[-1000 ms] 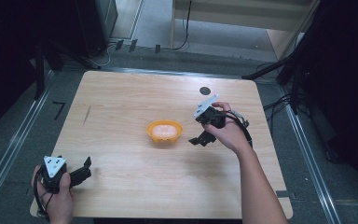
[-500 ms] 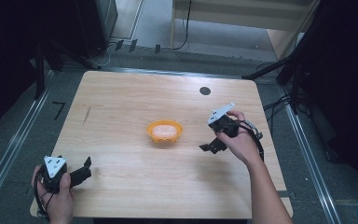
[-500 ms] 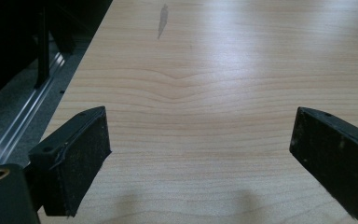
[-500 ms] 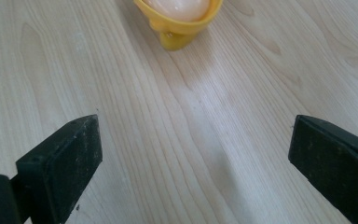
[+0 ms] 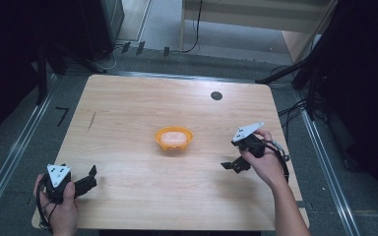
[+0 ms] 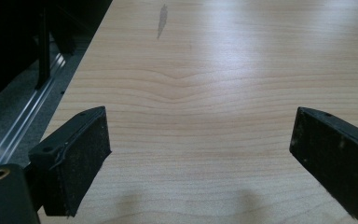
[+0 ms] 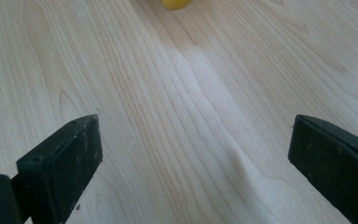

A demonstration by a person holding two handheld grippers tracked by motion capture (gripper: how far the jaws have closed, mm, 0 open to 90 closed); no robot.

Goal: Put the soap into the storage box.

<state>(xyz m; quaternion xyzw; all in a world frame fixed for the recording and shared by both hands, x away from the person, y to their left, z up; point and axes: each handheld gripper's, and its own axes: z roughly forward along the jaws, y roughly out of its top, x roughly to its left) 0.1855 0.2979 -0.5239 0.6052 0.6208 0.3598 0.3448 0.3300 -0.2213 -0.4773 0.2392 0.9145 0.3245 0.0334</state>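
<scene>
Orange bowl (image 5: 173, 138) sat near the middle of the wooden table (image 5: 128, 108), upright, with something pale inside that was too small to make out. It stood well apart from both grippers. The right gripper (image 5: 232, 165) was held in the person's right hand (image 5: 263, 160) over the right part of the table, to the right of the bowl and a little nearer the person, its grey three-cornered plate uppermost and its jaws pointing left. In the right gripper view its two black jaws stood wide apart with only bare wood grain between them, holding nothing, and a yellow-orange edge of the bowl (image 7: 176, 3) showed at the far top of that view. The left gripper (image 5: 89, 178) was held in the person's left hand (image 5: 61, 209) at the near left corner of the table, jaws pointing right and slightly away. In the left gripper view its jaws were likewise spread wide over bare wood and gripped nothing; the table's left edge and a metal rail (image 6: 14, 135) on the floor ran along the left side. A small dark round mark (image 5: 216, 96) lay on the far right part of the table, and a thin dark streak (image 5: 92, 121) lay on its far left part.
</scene>
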